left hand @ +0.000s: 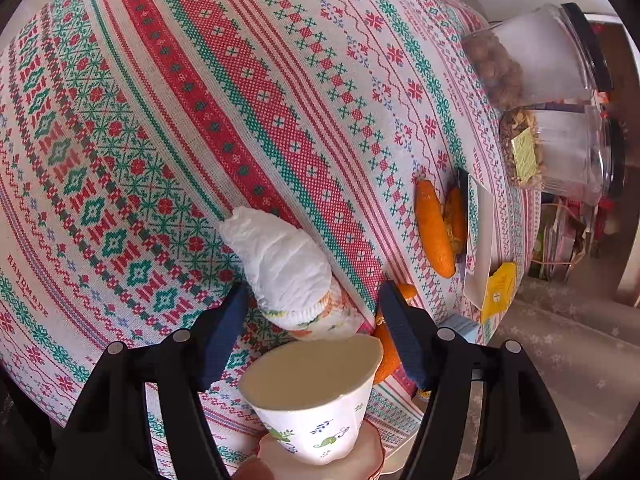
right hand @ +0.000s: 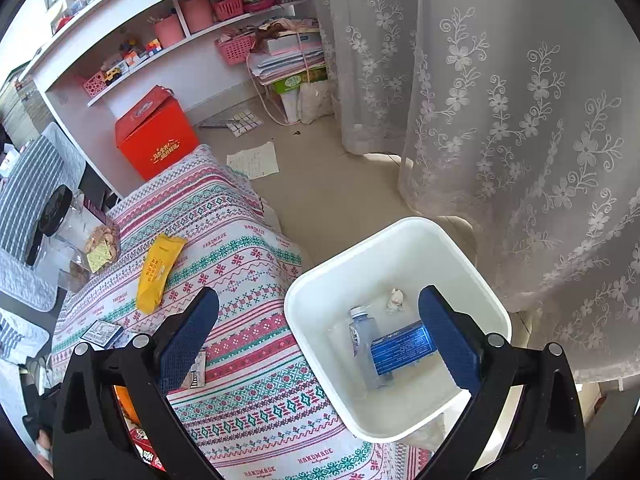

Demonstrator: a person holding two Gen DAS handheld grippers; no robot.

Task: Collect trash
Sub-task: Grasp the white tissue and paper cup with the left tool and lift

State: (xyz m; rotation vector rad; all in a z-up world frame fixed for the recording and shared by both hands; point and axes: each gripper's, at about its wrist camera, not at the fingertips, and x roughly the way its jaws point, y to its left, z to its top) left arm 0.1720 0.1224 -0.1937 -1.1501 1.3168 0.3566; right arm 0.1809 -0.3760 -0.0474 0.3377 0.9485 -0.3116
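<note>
The patterned cloth [left hand: 248,92] covers the whole table, and beside its edge, down on the floor, stands the white bin [right hand: 494,320], already holding a bottle [right hand: 366,340], a blue box [right hand: 402,348] and a small paper wad [right hand: 396,299]. Two jars [left hand: 544,60] stand at the far side of the table, with orange peel [left hand: 434,228] next to a flat white box [left hand: 482,240] and a yellow packet [right hand: 158,272] lying further along. The right gripper [right hand: 316,336] hangs over the bin's near rim with its jaws wide apart and nothing between them. The left gripper [left hand: 312,332] points down at the table, jaws apart and clamped on nothing; between its blue pads [left hand: 224,332] lie a crumpled tissue [left hand: 280,264] and, nearer the camera, a paper cup [left hand: 316,392] standing on a small saucer [left hand: 372,446]. The step in hand looks like picking up the tissue. To do it well, I would push the tips forward past the cup's rim so the pads straddle the tissue's thick middle, not its thin tail, lower until they almost meet the cloth, then close firmly without pinching the fabric. The cup sits close under the jaws, so a careless descent could tip it off the saucer.
</note>
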